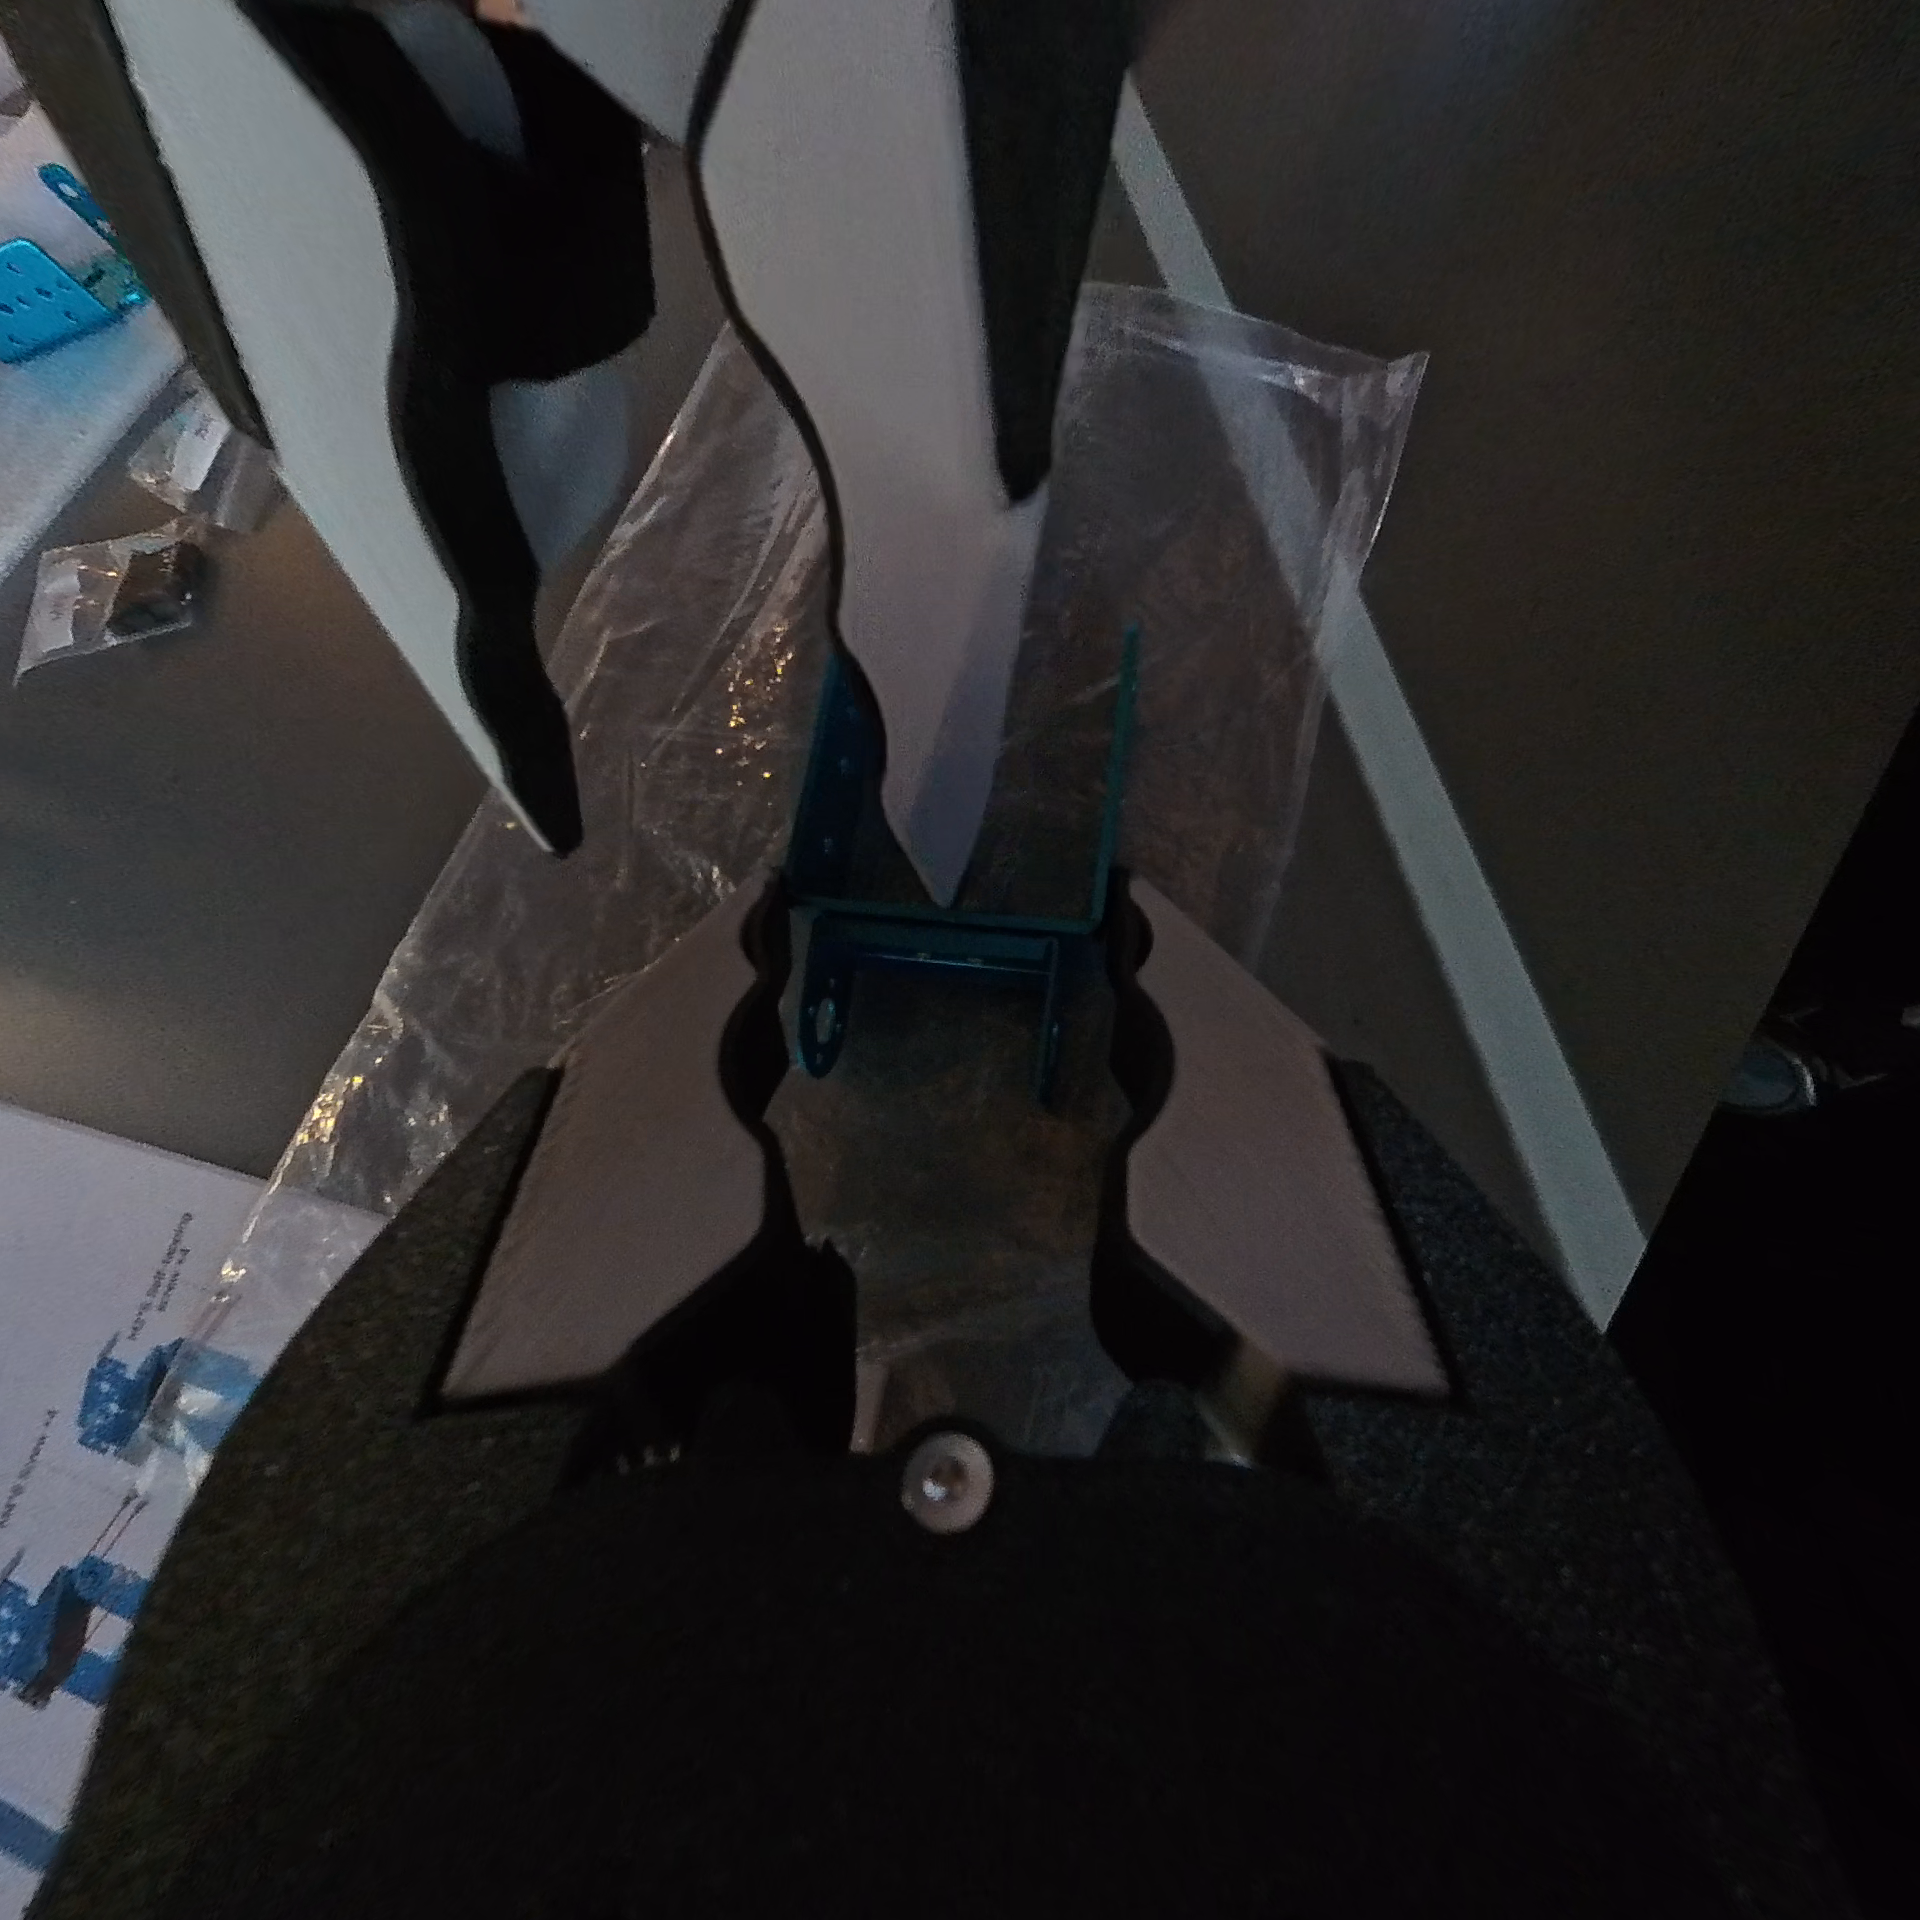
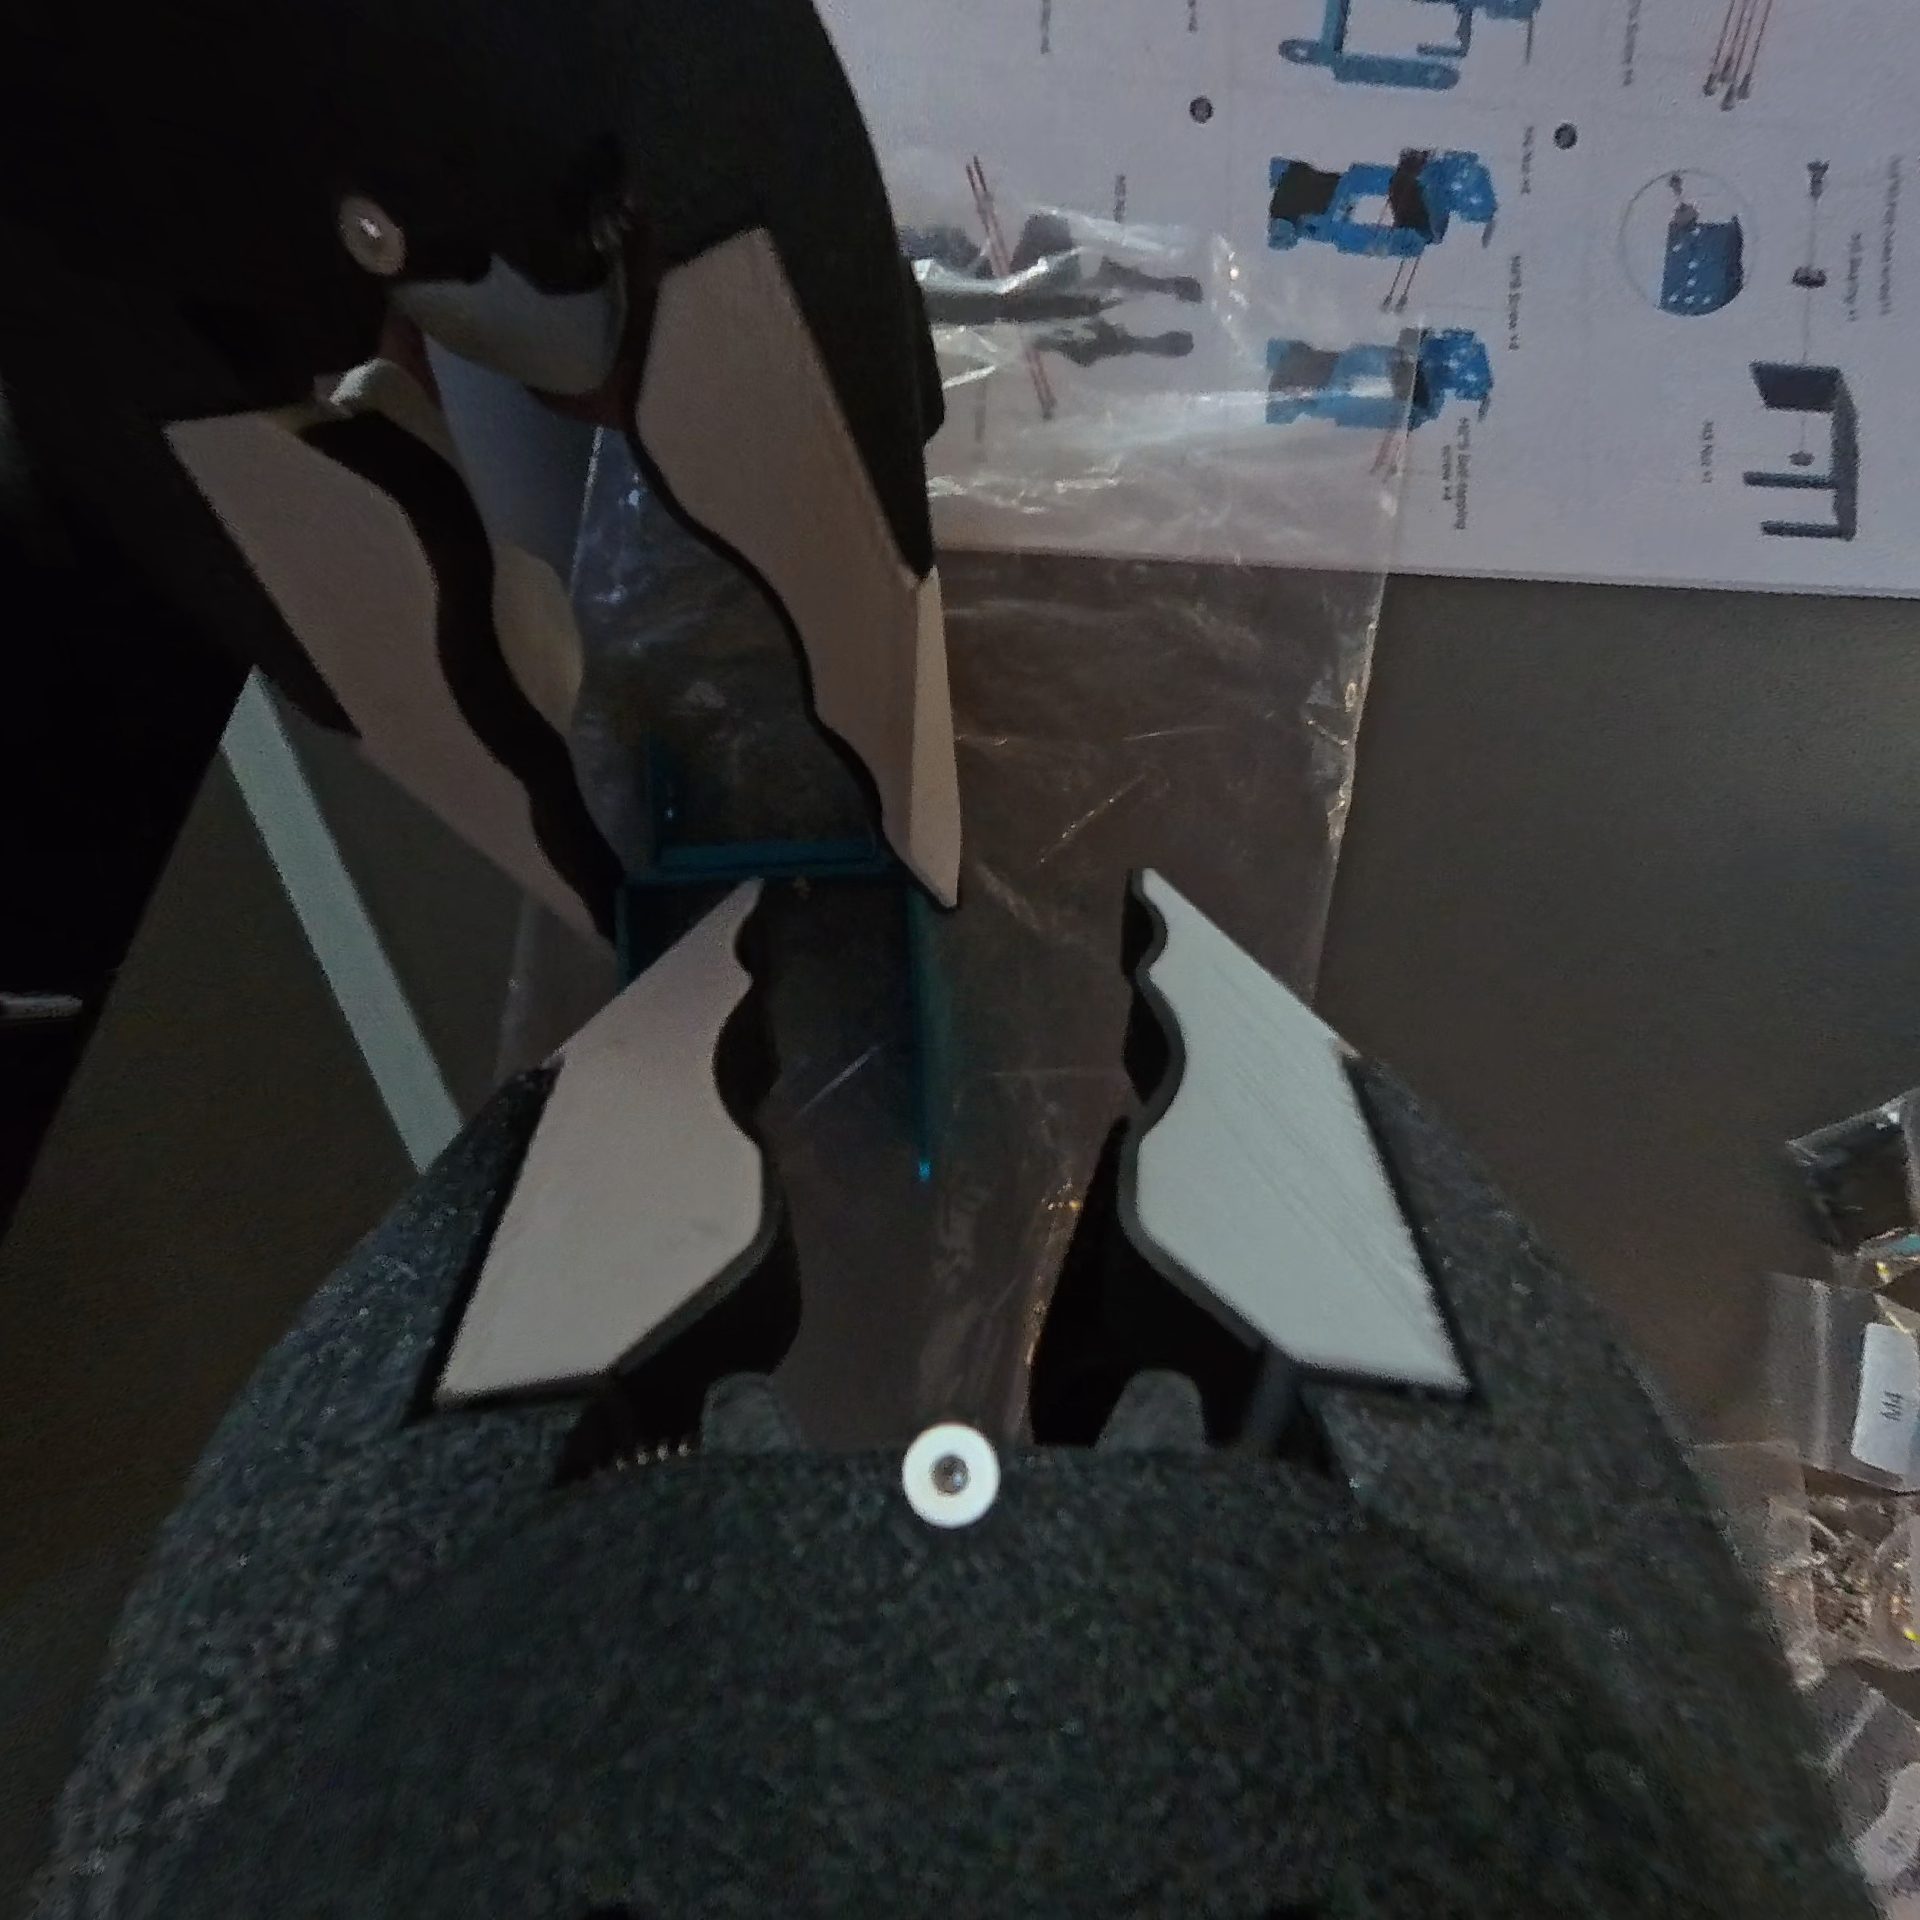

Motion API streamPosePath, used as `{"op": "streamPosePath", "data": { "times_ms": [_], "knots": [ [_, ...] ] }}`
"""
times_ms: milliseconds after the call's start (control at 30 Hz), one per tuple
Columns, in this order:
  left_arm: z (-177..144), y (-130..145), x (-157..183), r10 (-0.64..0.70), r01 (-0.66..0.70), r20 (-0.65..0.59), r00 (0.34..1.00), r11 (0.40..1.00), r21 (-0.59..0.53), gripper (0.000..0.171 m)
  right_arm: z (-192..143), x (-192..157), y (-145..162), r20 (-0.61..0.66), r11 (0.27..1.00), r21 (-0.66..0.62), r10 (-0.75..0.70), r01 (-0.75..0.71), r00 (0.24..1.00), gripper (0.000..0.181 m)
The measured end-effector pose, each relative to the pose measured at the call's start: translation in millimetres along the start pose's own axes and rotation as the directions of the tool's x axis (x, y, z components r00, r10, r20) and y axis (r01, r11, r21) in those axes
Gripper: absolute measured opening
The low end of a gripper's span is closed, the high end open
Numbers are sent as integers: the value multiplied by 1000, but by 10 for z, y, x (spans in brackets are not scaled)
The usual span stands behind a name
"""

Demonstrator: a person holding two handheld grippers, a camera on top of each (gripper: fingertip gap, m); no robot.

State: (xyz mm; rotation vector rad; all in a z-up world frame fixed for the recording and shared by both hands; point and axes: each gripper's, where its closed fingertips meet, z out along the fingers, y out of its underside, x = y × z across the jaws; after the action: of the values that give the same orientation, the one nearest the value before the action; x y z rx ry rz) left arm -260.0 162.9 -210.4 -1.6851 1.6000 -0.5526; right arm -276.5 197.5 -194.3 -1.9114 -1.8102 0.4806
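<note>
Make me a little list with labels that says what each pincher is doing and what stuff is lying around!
left gripper: shut on the blue metal brackets, its fingertips pressing their outer sides
right gripper: open, one fingertip beside the brackets, nothing held
brackets: two U-shaped pieces back to back, above a clear plastic bag
bag: flat on the dark table
instruction sheet: white, blue drawings, under the bag's far end
small parts bags: at the right edge of the right wrist view

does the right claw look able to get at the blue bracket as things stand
Probably yes. The right claw is open over the clear bag, with one blue bracket wall between its fingers. The left claw crowds the same bracket, seemingly holding it, so room is tight.
</note>
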Motion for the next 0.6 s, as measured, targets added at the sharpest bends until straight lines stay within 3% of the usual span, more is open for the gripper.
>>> {"op": "streamPosePath", "data": {
  "times_ms": [200, 600],
  "knots": [
    [0, 1, 0, 0, 0, -1, 1000, 1000, 0, 62, 104, -64, 54, -15, 997, -52, -52, 51, 999, 73],
    [-2, -1, 1, 1, -1, 0, 1000, 1000, 0, 62, 84, -22, 46, -16, 999, -36, -29, 28, 999, 77]
  ]
}}
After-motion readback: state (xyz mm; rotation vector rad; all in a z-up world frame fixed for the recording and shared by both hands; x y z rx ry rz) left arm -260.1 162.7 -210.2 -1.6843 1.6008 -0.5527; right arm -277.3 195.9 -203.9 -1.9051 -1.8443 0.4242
